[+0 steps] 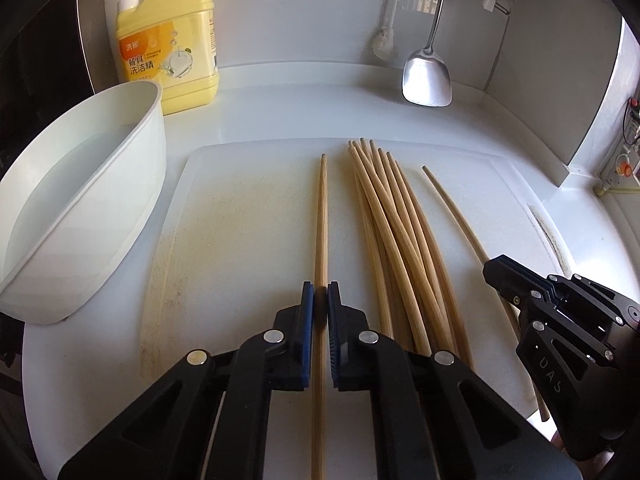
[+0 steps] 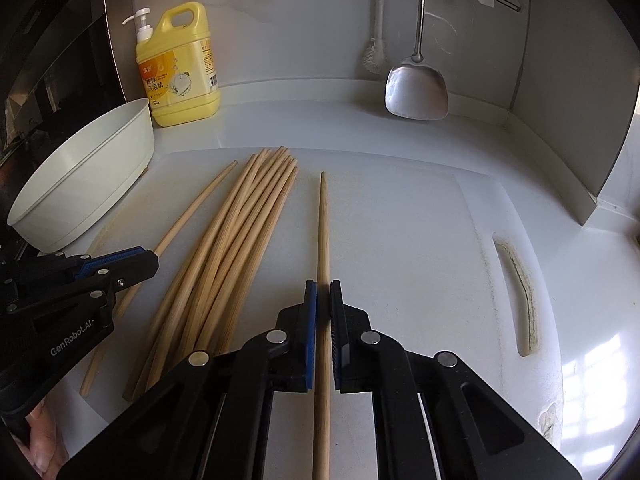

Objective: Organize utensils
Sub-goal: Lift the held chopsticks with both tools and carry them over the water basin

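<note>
Several bamboo chopsticks (image 1: 394,232) lie bundled on a white cutting board (image 1: 240,240); the bundle also shows in the right wrist view (image 2: 236,232). My left gripper (image 1: 321,292) is shut on a single chopstick (image 1: 321,216) left of the bundle. My right gripper (image 2: 323,292) is shut on another single chopstick (image 2: 323,224) right of the bundle. In the left wrist view the right gripper (image 1: 500,270) shows at the right, on its chopstick (image 1: 456,208). In the right wrist view the left gripper (image 2: 136,262) shows at the left, on its chopstick (image 2: 192,212).
A white basin (image 1: 92,200) with water stands left of the board, touching its edge. A yellow detergent bottle (image 1: 176,40) stands behind it. A steel spatula (image 1: 428,76) and a white brush (image 1: 384,44) hang at the back wall. The board's handle slot (image 2: 518,292) is at right.
</note>
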Tool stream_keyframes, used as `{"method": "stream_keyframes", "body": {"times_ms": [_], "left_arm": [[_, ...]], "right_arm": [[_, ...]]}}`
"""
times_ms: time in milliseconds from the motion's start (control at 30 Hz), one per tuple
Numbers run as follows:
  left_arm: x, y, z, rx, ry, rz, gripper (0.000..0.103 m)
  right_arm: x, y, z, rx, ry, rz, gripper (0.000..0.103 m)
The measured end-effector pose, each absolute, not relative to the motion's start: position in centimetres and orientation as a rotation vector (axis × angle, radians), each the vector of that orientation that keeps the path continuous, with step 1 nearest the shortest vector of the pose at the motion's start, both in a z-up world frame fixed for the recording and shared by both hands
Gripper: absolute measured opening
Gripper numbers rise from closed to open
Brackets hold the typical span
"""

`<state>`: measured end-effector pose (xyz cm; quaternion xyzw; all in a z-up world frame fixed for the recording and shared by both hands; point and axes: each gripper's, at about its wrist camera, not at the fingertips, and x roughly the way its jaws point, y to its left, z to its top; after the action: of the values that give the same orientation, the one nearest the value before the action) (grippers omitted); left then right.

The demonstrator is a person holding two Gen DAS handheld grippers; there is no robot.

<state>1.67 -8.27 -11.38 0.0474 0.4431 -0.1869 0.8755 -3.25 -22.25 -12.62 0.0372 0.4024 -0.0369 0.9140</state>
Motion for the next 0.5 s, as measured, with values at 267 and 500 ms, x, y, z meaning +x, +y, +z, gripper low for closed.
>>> {"method": "stream_keyframes", "body": {"times_ms": [267,500], "left_arm": [[1.3,-7.3,-9.5,0.046,0.929,-0.395,0.007],[0.9,-5.5,-4.9,0.02,0.922,-0.358,0.007]], "right_arm": [[-3.9,-22.4,-10.9,0.115,0.814,-0.048,0.006],[-3.5,-21.6,-6.1,0.119,0.779,0.01,0.006]]}}
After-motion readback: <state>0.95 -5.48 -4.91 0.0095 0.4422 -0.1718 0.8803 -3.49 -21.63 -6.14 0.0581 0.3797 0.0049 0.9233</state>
